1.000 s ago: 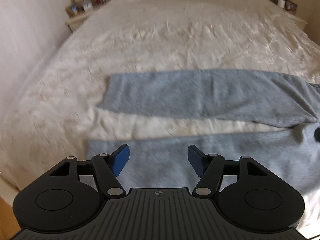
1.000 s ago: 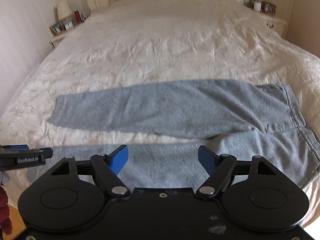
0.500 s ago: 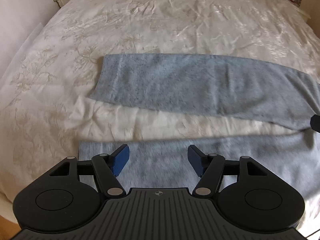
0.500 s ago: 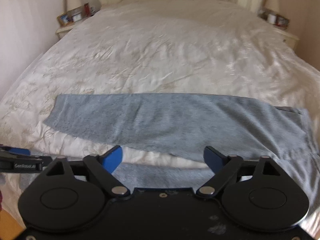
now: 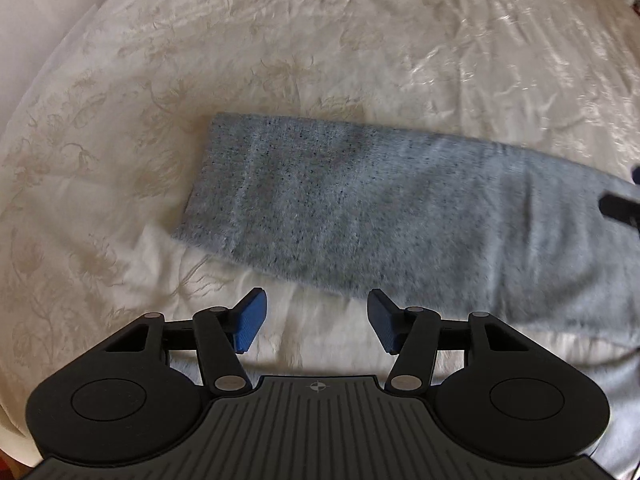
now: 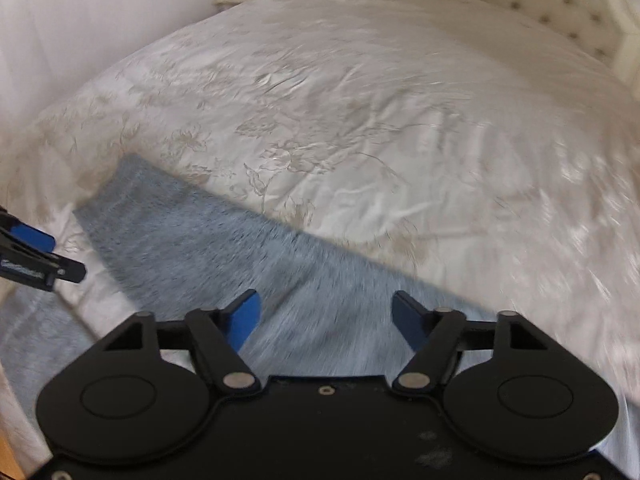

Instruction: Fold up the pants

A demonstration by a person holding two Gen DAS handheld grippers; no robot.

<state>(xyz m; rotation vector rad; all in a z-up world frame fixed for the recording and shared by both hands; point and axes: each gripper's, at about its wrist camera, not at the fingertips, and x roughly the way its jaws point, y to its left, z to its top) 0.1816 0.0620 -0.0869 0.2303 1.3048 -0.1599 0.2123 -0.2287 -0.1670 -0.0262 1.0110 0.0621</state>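
Now both grippers are over the far leg of the grey pants (image 5: 380,216), which lies flat across the white bed (image 5: 320,40). A second ago each camera looked along the bed toward the nightstands and both legs showed in full; those have gone from the left view, and the far leg fills the middle of both frames.

In the left wrist view the left gripper (image 5: 316,320) stands at the lower centre, over the strip of bedcover between the two legs, just short of the far leg's near edge and close to its cuff at the centre left. Its fingers (image 5: 250,320) have just been closing a little, yet they stand half apart with nothing between them.

In the right wrist view the right gripper (image 6: 326,320) hangs over the same leg further along, the cloth running from the left of the frame down to the lower centre. Its fingers (image 6: 244,320) have also just narrowed, stay wide and hold nothing. The near leg shows only as a grey patch at the lower left (image 6: 36,344).

I judge that the reach for the first fold is nearly done and no cloth is gripped yet.
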